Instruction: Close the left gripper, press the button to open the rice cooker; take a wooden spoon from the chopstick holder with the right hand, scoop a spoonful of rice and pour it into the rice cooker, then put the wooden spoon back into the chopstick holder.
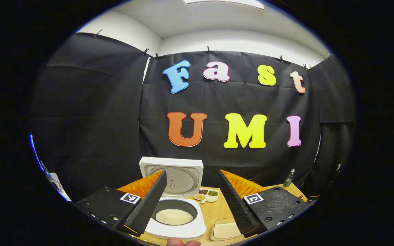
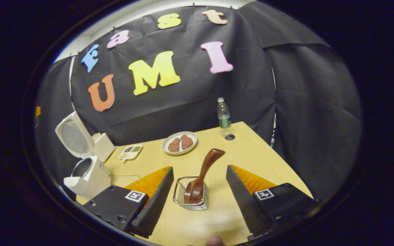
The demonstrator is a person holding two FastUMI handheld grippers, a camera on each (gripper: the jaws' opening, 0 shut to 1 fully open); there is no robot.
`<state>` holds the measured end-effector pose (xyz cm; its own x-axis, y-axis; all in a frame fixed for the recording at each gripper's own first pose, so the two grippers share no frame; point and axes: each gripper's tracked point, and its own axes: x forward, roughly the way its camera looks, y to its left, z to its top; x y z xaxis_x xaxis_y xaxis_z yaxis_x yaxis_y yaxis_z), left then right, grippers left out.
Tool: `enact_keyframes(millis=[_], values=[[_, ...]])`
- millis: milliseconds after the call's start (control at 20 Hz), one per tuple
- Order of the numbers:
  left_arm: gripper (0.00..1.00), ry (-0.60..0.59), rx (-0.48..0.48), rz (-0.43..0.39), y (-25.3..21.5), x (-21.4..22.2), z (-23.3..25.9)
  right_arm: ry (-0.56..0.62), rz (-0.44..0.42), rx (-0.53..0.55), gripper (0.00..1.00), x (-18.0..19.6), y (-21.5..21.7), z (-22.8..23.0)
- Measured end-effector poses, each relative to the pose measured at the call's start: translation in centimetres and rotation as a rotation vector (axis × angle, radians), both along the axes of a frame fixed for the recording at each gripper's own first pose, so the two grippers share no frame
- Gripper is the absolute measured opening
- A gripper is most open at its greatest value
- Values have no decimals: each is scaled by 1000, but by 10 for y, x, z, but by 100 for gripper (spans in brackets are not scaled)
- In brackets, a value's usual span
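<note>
The white rice cooker (image 1: 178, 218) stands with its lid (image 1: 176, 177) up, and white rice (image 1: 174, 216) lies in its dark pot. My left gripper (image 1: 192, 201) is open above and in front of it, holding nothing. In the right gripper view the cooker (image 2: 87, 174) shows at the left, lid raised. A dark wooden spoon (image 2: 202, 177) stands bowl-down in the wire chopstick holder (image 2: 190, 198), its handle leaning up to the right. My right gripper (image 2: 197, 201) is open, with its fingers on either side of the holder and not touching the spoon.
A small divided dish of grains (image 1: 207, 195) (image 2: 130, 152) sits behind the cooker. A pale tray (image 1: 226, 229) lies to its right. A white plate with two brown pieces (image 2: 180, 142) and a water bottle (image 2: 223, 114) stand farther back on the wooden table (image 2: 251, 153).
</note>
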<state>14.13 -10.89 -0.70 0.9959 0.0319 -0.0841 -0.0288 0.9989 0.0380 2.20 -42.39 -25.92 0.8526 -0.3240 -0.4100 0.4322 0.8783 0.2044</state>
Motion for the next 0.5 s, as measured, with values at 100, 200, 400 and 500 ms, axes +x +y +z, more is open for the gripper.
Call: enact_keyframes(millis=[100,200,400,500], values=[[94,7,2,16,-5,-4,-3,25,11,40,98,16,-7,-20],[94,11,9,38,-8,-6,-4,39,27,60,87,31,-15,-32],[94,45,35,78,-13,-20,-19,71,54,107,82,51,-24,-56],[94,65,39,101,-14,-28,-27,79,73,122,68,59,-24,-64]])
